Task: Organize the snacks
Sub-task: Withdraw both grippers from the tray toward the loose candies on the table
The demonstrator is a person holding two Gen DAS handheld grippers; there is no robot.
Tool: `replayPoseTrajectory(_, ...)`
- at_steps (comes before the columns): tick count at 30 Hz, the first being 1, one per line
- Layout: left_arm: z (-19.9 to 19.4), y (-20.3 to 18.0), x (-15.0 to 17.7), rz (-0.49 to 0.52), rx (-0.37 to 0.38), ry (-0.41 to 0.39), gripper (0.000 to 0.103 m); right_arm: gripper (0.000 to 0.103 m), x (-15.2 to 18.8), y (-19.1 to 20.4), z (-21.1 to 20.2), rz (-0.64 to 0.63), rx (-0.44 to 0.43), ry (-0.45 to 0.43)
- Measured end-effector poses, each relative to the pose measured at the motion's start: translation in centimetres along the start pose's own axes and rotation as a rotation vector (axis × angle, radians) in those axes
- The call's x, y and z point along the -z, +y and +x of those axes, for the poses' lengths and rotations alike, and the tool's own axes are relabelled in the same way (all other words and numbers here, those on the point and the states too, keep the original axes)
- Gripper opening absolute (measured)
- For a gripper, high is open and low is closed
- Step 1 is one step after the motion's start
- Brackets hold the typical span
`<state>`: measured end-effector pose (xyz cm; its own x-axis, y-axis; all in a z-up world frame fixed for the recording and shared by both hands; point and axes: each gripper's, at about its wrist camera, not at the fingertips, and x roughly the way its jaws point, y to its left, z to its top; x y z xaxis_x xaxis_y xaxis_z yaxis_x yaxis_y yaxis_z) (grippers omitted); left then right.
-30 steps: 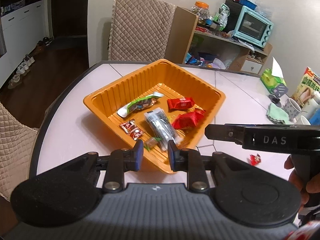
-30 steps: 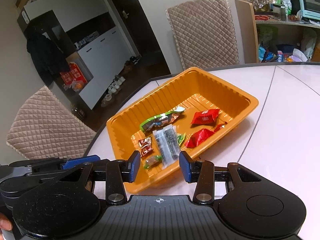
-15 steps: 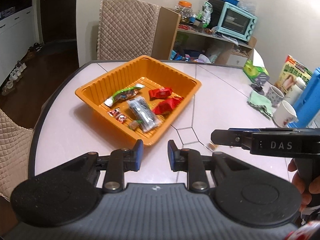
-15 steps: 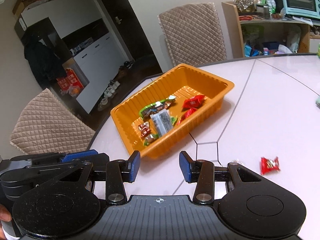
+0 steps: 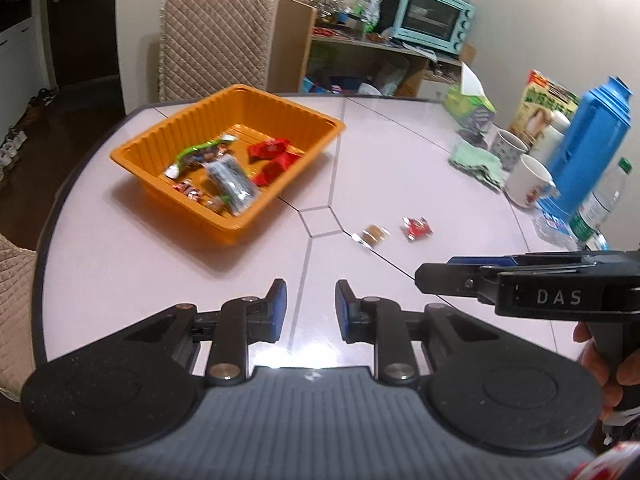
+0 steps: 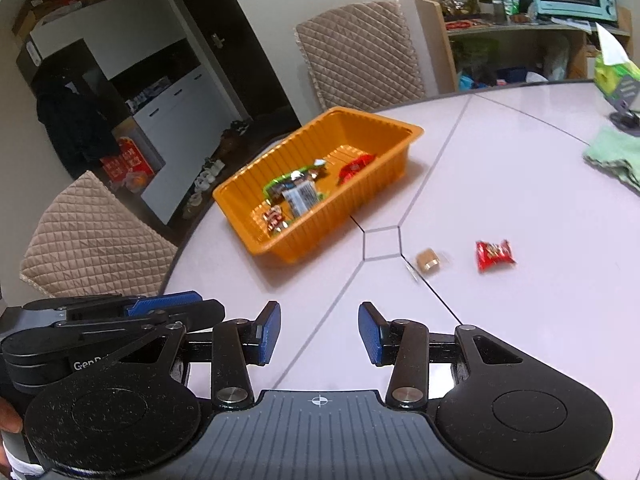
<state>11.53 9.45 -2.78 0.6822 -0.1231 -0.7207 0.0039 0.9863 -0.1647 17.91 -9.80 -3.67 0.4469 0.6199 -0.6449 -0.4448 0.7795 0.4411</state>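
Note:
An orange tray on the pale table holds several wrapped snacks. A red snack packet and a small brown biscuit in clear wrap lie loose on the table, right of the tray. My left gripper is open and empty, above the table near its front edge. My right gripper is open and empty, and it also shows from the side in the left wrist view, near the loose snacks.
Two mugs, a green cloth, a blue flask, a water bottle and a tissue box stand at the table's right side. Quilted chairs stand around it.
Both grippers have pulled back from the tray and risen, turning right. The two loose snacks have come into view. The jaws stay open.

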Motion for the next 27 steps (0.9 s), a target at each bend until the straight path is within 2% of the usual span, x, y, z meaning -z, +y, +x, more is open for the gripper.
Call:
replayPoseTrajectory(13,0.6,-3.3,1.5,0.057,0.056,0.046,0.023,0.044,3.2,-2.5,-3.1,0.051,0.077,0.005)
replayPoseTrajectory(27,3.1,-4.8,1.5,0.107,0.092,0.102,0.023,0.044,4.5,-4.7,-3.6,0.099,0.175,0.022)
